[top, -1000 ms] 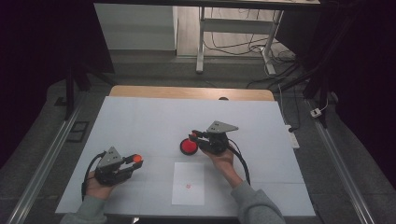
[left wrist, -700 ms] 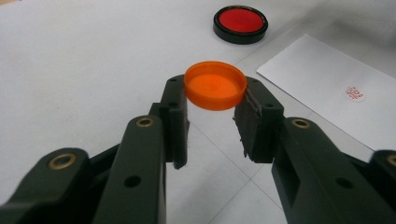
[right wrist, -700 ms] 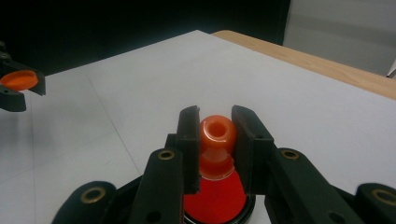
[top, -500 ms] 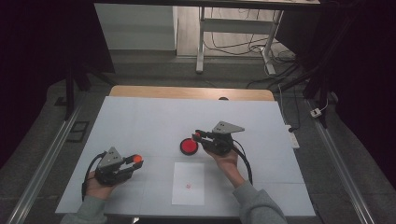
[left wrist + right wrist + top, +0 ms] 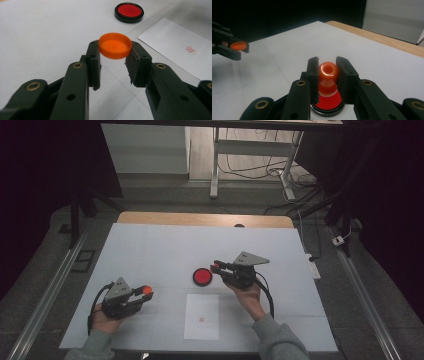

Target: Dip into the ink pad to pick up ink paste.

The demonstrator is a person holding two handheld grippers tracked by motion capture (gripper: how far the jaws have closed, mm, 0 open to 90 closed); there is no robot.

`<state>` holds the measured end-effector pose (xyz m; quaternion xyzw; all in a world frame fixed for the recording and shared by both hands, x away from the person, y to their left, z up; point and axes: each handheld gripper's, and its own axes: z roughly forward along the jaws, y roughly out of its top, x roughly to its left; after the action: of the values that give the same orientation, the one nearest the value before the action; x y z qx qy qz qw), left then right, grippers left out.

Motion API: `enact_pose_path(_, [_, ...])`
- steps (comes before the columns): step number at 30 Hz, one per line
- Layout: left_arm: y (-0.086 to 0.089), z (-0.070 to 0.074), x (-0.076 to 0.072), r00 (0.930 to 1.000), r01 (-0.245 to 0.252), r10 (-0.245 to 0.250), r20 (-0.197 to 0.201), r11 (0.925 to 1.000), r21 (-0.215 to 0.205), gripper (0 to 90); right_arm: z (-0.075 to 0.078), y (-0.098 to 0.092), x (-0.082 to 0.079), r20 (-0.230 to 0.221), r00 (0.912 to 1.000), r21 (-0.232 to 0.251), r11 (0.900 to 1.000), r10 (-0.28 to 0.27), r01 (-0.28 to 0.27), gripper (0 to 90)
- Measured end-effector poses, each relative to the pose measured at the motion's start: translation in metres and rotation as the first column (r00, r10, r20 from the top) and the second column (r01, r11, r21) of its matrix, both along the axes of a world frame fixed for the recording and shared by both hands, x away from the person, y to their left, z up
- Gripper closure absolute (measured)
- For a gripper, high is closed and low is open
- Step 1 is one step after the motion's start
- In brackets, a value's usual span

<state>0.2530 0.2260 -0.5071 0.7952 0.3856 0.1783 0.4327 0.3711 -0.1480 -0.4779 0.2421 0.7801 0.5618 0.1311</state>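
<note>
Beside the red dish [image 5: 202, 276] near the counter's [image 5: 150, 245] middle, in the high view, the right hand-held gripper [image 5: 216, 266] hung just off the dish's right edge, forearm coming up from the near edge and jaws aimed left. The left hand-held gripper [image 5: 146, 291] rested low, well to the near left of the dish, jaws aimed right.

From the left gripper view, the jaws were clenched on an orange cap [image 5: 115, 45], held level above the counter, with the dish [image 5: 129, 12] well beyond it and a white paper sheet [image 5: 175, 47] right of that.

From the right gripper view, the jaws gripped a small orange bottle [image 5: 328, 75], open mouth up, directly over the dish [image 5: 328, 103]. Capping seemed to be the step in hand; the next move likely called for bringing cap [image 5: 238, 46] and bottle mouth together squarely.
</note>
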Motion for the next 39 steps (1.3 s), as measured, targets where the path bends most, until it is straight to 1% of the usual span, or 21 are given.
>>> enact_pose_path(11, [0.000,0.000,0.000,1.0000,0.001,-0.001,0.001,1.0000,0.002,64.8,0.003,-0.008,-0.012,0.001,0.9999,-0.006,1.000,0.011,-0.011,72.2])
enact_pose_path(17, [0.000,0.000,0.000,1.0000,0.000,0.000,0.002,1.0000,0.000,64.8,0.006,-0.011,-0.020,0.001,0.9996,-0.004,1.000,0.030,-0.030,72.2])
enact_pose_path(27, [0.001,0.001,0.000,0.9999,-0.009,0.009,0.007,0.9999,-0.008,64.8,0.004,-0.013,-0.030,-0.006,0.9987,-0.008,0.999,0.050,-0.050,72.1])
enact_pose_path(33, [0.001,0.001,0.000,0.9999,-0.011,0.011,0.008,0.9999,-0.007,64.8,0.003,-0.015,-0.037,-0.006,0.9971,-0.030,0.997,0.076,-0.076,72.2])
enact_pose_path(39, [0.001,0.001,0.000,0.9998,-0.014,0.014,0.010,0.9999,-0.006,64.8,0.002,-0.016,-0.045,-0.010,0.9954,-0.035,0.995,0.095,-0.095,72.2])
